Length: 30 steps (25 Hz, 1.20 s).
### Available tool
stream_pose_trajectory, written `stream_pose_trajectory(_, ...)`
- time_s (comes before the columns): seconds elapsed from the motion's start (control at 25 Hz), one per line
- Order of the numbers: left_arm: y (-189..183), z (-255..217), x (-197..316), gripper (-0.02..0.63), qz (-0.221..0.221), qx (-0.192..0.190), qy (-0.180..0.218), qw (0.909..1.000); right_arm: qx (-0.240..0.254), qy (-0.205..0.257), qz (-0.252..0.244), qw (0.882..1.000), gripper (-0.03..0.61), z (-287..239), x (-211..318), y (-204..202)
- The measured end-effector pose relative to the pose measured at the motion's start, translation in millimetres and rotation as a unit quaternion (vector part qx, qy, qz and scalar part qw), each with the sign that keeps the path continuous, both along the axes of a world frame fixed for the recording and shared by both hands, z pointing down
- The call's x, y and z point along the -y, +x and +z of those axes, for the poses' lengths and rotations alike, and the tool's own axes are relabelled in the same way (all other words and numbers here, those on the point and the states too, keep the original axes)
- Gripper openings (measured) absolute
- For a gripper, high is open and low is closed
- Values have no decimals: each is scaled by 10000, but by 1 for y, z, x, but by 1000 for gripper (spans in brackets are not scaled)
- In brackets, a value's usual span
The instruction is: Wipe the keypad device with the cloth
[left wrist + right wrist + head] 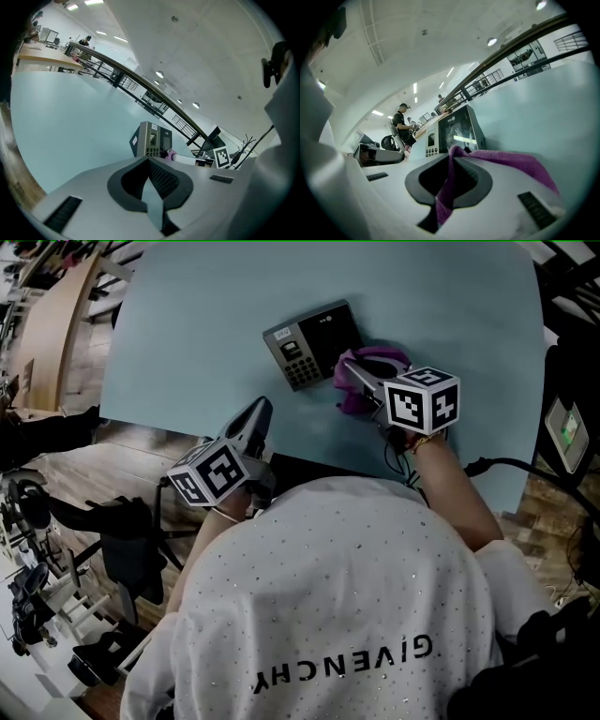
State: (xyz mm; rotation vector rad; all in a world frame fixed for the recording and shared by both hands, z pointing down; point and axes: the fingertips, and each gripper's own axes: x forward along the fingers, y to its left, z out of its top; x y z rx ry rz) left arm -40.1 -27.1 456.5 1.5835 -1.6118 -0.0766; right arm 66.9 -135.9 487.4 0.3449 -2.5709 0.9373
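The right gripper [451, 159] is clenching its fingers on a soft purple terry cloth [513, 164], with the loose end draping over one finger. It is holding the cloth just beside the right edge of the grey, box-shaped keypad device with a dark glossy screen [314, 341], which is sitting on the pale blue table [187, 324]. The cloth is looking limp and light, likely to bunch, so a pinch near its middle suits it. The device is looking rigid but light enough to slide under pressure, so bracing its left edge seems wise. The left gripper [259, 420] is hanging over the table's near edge, well apart from the device, with its fingers drawn together on nothing. Whether the cloth is touching the device is hard to tell.
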Motion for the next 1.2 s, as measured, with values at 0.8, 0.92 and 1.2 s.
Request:
stream_pose_trajectory(0.8,4,-8,5,-5,145,-40,198,9997,-274,72,573,9980,18,3,17,21)
stream_pose_trajectory(0.92,3,-8,4,-5,138,-23,203,9997,-314,92,655,9973,18,5,19,24)
stream_pose_trajectory(1.2,5,-12,1,-5,184,-8,238,9995,-563,171,1033,9929,18,6,26,37)
